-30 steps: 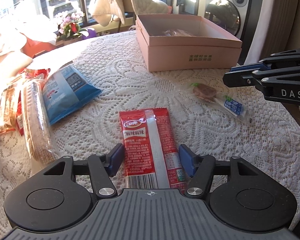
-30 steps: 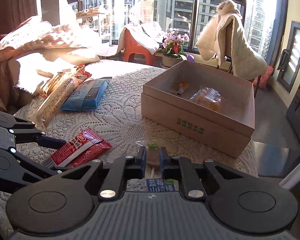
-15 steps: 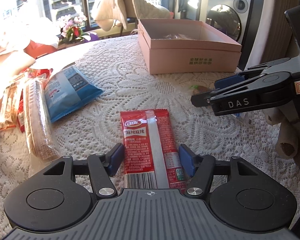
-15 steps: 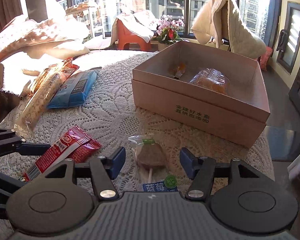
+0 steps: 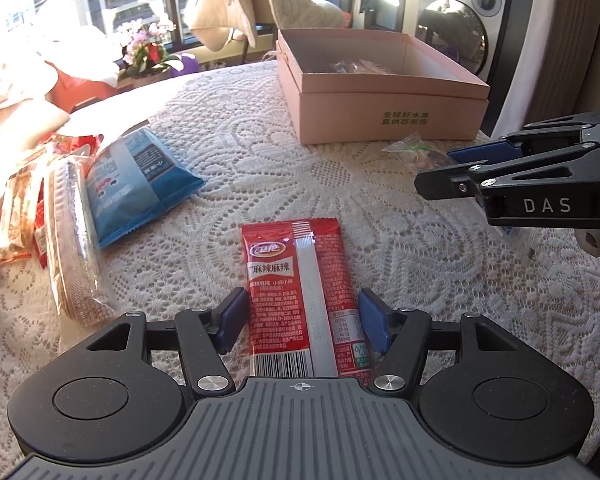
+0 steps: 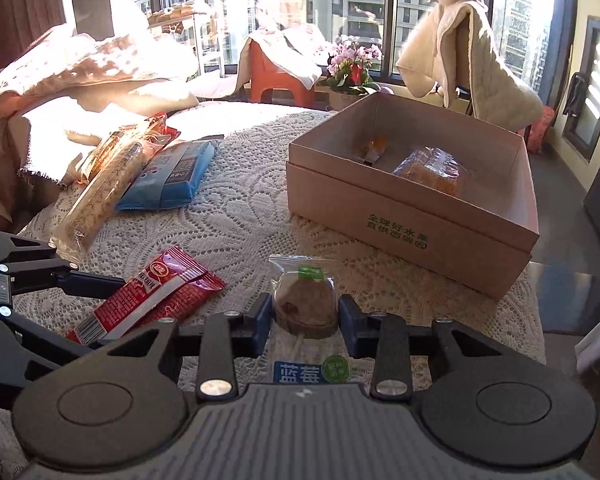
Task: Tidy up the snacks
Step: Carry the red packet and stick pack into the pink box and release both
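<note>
Here, near to far:
Left gripper [image 5: 302,322]: your jaws spread, closing a little around the red foil snack sachet [image 5: 300,292]; its near end is hidden.
Right gripper [image 6: 304,322]: your jaws have been closing around the clear-wrapped brown lollipop [image 6: 304,308]; whether the pads touch it is unclear.
Pink cardboard box [image 6: 400,216]: two wrapped snacks inside, hard to identify.

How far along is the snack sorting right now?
Early. Two wrapped snacks already sit in the pink box. The right gripper, jaws just closing, brackets the clear-wrapped lollipop; the left gripper straddles the red packet. The blue bag and long wafer packs remain on the table.
</note>
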`<state>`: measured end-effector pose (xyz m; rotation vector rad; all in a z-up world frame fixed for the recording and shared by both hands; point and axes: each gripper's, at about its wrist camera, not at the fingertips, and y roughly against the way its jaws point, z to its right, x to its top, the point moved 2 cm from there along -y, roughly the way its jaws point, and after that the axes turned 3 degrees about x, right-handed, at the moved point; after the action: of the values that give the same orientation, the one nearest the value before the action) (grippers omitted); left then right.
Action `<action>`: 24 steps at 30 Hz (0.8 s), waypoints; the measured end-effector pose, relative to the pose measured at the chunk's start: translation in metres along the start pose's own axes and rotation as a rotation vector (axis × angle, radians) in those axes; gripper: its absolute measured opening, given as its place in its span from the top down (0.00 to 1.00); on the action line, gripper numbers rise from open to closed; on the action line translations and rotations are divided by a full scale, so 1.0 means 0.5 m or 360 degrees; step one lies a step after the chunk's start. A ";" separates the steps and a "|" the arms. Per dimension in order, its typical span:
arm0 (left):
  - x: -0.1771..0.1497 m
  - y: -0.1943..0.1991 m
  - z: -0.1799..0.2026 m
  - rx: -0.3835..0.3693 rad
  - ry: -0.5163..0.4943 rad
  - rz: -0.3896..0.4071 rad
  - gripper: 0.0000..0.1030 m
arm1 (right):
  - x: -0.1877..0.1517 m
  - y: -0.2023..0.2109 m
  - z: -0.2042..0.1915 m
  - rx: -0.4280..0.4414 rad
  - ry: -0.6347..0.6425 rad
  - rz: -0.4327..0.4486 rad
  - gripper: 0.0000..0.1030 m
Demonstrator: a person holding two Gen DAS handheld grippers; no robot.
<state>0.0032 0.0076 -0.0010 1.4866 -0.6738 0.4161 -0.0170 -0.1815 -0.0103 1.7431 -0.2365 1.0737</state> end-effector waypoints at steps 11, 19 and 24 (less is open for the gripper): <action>0.307 0.111 -0.028 -0.0234 0.0145 0.0714 0.48 | 0.255 0.198 0.101 -0.0181 -0.0021 0.0582 0.66; 0.386 -0.119 -0.042 -0.0539 0.0425 0.0344 0.48 | 0.362 0.056 0.206 -0.0414 -0.0082 0.0331 0.48; 0.295 -0.035 -0.118 -0.0465 0.0515 0.0509 0.48 | 0.297 -0.002 0.206 -0.0326 -0.0118 0.0192 0.48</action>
<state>0.1348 0.0427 0.0826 1.0074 -0.6801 0.7523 0.1263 -0.2198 0.0927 1.6013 -0.4868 1.0333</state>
